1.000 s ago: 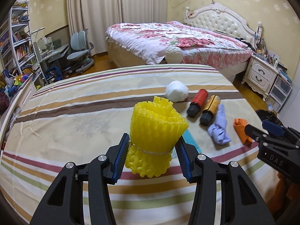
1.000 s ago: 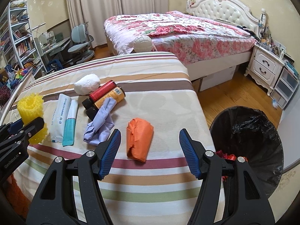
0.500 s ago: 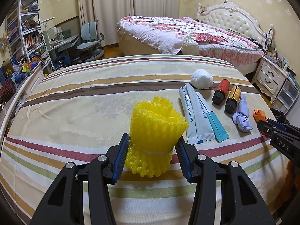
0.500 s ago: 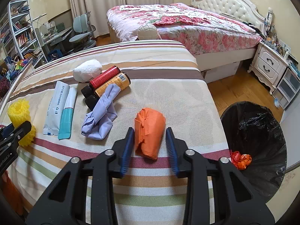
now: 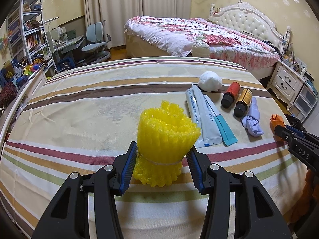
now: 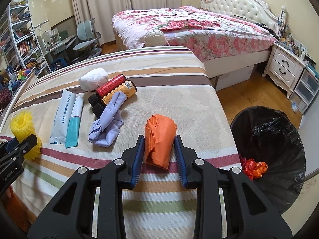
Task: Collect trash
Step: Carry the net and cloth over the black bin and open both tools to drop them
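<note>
My right jaws just closed on the orange wad (image 6: 159, 139); left jaws clamp the yellow foam net (image 5: 165, 139); bin (image 6: 279, 145) right

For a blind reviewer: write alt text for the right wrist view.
The right gripper is shut on a crumpled orange bag lying on a striped bed. A black-lined trash bin stands on the floor to its right.

Two black hand-held grippers with blue-padded jaws

On the left gripper (image 5: 161, 166) and the right gripper (image 6: 159, 157), ribbed blue pads are seen lining the inner faces of the jaws. Behind the jaws, black arms with long cut-out slots are joined by round silver screws. White lettering "DAS" and "GenRobot.AI" is printed on the bodies' sides.
</note>
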A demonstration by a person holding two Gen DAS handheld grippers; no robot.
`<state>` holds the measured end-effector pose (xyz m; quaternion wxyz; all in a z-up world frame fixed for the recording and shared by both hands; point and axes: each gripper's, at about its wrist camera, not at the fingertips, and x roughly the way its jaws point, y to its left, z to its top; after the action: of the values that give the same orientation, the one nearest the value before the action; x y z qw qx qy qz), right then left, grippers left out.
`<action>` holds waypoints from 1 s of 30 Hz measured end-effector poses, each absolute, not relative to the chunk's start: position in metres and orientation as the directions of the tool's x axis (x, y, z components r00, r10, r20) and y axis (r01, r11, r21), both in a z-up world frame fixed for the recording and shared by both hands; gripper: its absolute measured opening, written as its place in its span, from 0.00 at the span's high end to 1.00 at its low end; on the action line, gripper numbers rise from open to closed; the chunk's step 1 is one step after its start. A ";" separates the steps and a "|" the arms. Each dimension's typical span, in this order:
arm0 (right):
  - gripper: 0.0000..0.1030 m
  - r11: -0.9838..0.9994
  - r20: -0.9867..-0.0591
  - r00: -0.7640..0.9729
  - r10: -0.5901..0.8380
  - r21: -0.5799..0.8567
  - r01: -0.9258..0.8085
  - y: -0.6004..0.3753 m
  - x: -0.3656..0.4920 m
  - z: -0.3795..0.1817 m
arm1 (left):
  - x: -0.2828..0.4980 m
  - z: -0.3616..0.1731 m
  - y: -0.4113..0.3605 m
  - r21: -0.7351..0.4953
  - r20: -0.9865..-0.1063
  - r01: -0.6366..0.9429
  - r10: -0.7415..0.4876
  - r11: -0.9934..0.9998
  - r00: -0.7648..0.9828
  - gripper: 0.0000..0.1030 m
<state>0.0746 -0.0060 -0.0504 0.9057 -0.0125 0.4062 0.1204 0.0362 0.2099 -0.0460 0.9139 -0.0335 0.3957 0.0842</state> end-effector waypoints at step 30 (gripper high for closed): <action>0.71 0.994 -0.686 0.720 0.105 0.079 -0.069 -0.103 0.028 -0.029 | 0.028 -0.036 0.083 0.008 -0.711 0.053 -0.031 0.999 0.702 0.53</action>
<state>0.0275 -0.1032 -0.0292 0.9271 0.0238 0.3711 0.0470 0.0275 0.0829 -0.0355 0.9225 0.0141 0.3851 -0.0228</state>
